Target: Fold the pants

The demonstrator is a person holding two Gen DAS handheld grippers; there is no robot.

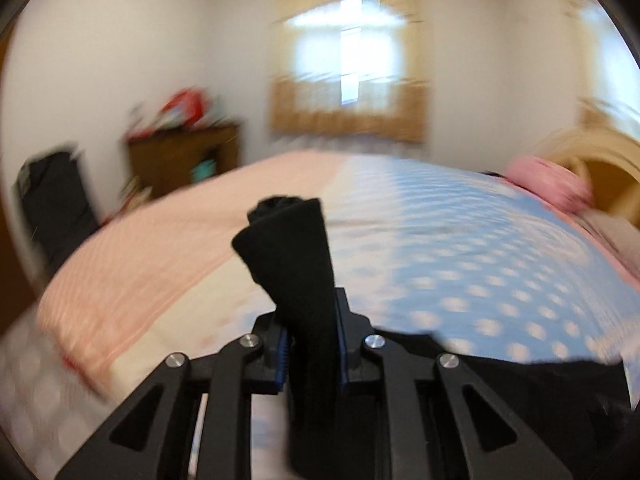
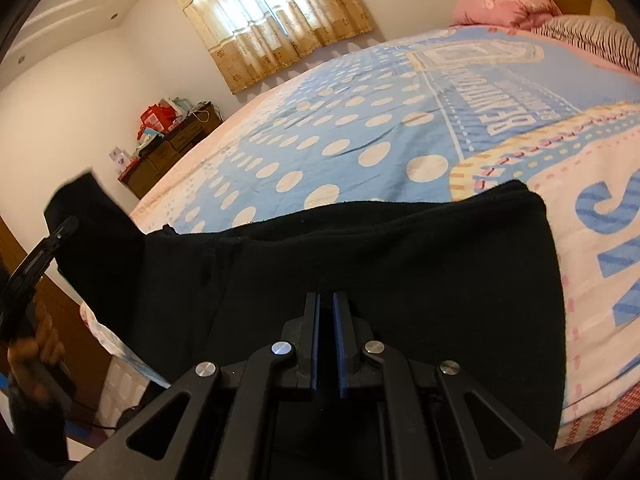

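Observation:
The black pants [image 2: 360, 248] lie across the near edge of the bed in the right wrist view. My right gripper [image 2: 327, 304] is shut on their near edge, low on the cloth. My left gripper [image 1: 312, 320] is shut on a bunched end of the pants [image 1: 292, 248], held up above the bed; the view is blurred. In the right wrist view that raised end [image 2: 92, 224] and the left gripper's body [image 2: 28, 264] show at the far left, off the bed's edge.
The bed [image 2: 360, 128] has a blue dotted cover and a pink-striped part [image 1: 160, 248]. A pink pillow [image 2: 504, 4] lies at the headboard. A brown cabinet [image 2: 172, 148] with red boxes stands by the wall, under a curtained window [image 2: 272, 12].

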